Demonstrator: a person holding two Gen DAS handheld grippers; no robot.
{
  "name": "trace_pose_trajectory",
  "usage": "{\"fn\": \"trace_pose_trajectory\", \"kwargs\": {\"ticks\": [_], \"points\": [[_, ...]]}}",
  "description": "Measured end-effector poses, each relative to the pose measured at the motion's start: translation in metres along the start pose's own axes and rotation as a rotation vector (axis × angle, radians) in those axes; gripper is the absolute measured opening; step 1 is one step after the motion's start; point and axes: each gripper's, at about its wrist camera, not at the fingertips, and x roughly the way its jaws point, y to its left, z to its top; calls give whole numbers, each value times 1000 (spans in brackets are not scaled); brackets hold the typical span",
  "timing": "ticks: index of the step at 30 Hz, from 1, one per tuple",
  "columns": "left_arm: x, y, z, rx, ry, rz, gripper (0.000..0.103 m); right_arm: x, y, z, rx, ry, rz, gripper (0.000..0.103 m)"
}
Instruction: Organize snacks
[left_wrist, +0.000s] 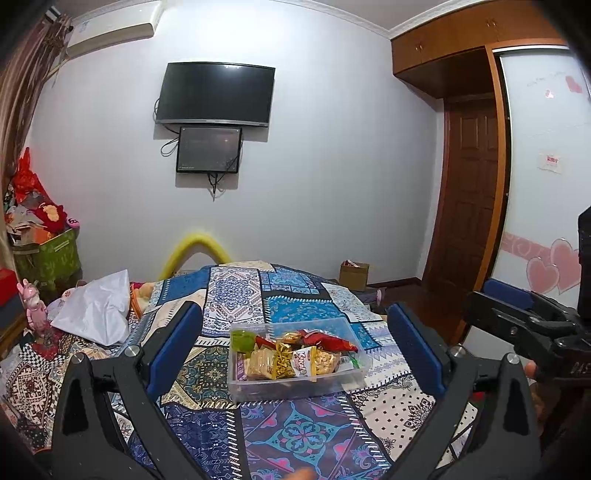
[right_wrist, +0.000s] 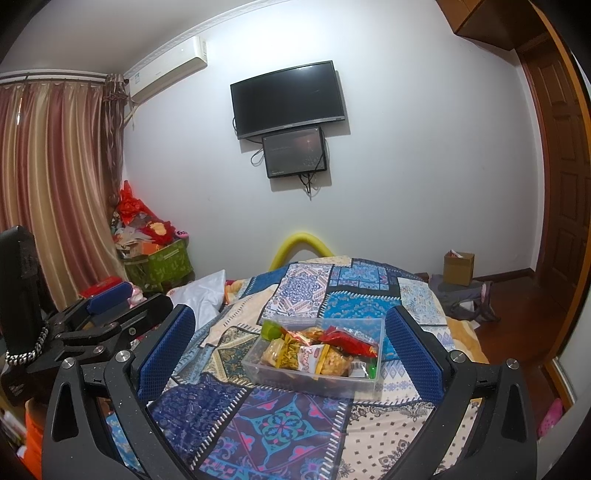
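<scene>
From the left wrist, the left gripper (left_wrist: 295, 347) hangs spread wide and empty, above and short of the clear plastic box (left_wrist: 295, 384) on the patterned quilt (left_wrist: 295, 439); crinkly snack packets (left_wrist: 295, 356) fill the box

From the right wrist, the right gripper (right_wrist: 291, 347) is likewise spread, holding nothing, short of the box (right_wrist: 314, 380). The packets look light, soft, slippery and crushable, so pinch a sealed edge gently; the box seems stiff, best taken by its rim

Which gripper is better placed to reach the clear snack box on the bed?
Roughly even, slight edge to the left gripper: its open jaws frame the clear snack box squarely, while the right gripper sees it off-centre.
</scene>
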Motion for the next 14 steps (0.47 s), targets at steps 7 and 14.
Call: {"fn": "trace_pose_trajectory", "kwargs": {"ticks": [7, 14], "points": [[2, -1, 0, 0, 10, -8, 101, 1, -2, -3, 0, 4, -1, 103], [4, 1, 0, -2, 14, -12, 101, 2, -4, -4, 7, 10, -2, 103]]}}
